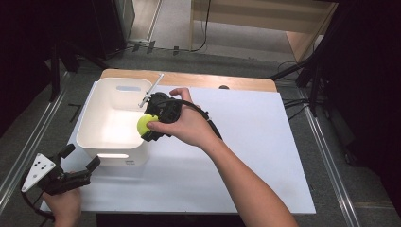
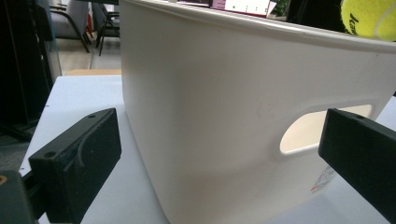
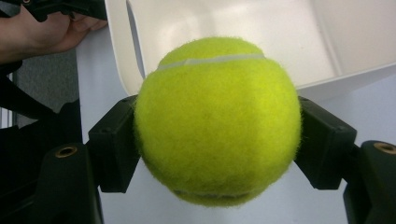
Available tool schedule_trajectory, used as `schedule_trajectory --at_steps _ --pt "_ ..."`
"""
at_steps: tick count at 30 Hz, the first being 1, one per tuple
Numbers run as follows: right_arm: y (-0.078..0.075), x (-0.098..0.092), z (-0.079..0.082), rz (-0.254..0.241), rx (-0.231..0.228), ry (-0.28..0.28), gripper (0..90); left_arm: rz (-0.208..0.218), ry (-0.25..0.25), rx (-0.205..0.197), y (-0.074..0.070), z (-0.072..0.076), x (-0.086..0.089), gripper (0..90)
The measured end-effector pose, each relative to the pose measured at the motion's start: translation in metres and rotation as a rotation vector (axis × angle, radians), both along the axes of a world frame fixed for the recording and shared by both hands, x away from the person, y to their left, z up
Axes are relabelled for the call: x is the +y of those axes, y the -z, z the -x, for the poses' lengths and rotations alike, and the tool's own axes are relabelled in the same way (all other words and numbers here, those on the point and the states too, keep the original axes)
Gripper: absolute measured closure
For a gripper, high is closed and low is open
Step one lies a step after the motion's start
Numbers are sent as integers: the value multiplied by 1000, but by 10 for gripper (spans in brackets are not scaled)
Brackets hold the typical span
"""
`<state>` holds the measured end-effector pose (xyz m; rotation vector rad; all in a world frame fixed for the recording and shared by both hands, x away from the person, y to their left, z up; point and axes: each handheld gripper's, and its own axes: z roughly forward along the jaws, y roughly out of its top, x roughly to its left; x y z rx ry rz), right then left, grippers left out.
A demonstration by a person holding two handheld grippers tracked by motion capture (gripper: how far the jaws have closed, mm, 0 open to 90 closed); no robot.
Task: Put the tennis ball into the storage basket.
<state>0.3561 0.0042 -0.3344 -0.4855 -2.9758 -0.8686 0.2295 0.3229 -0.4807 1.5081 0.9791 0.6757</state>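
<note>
High view is showing the right gripper (image 1: 152, 126) pinching a yellow-green tennis ball (image 1: 145, 123) just left of the frame's centre, at the right-hand rim of a white bin (image 1: 88, 124). The ball is sitting above the bin's near right corner. The bin is standing on the white surface (image 1: 246, 142), left of centre. At the lower left corner, the left gripper (image 1: 84, 161) is hovering over the surface edge with its jaws spread apart, pointing toward the bin's near wall.

Left gripper view is looking at the bin (image 2: 210, 107) from close by, its wall with a handle slot filling the middle of the frame. The two black jaws are standing wide apart at the lower left and lower right, with nothing between the pads. The tennis ball (image 2: 369, 18) is peeking over the rim at the upper right.

Right gripper view is showing the tennis ball (image 3: 217, 121) clamped between both jaws at the frame's centre, with the bin (image 3: 261, 32) behind it across the top.
</note>
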Motion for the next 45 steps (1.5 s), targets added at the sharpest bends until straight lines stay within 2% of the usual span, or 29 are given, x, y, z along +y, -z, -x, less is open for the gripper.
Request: schedule_trajectory --at_steps 21,45 --pt "-6 20 1 -12 -12 -15 240 2 3 1 0 0 0 0" --pt "7 44 0 -14 -18 -29 239 3 5 5 0 0 0 0"
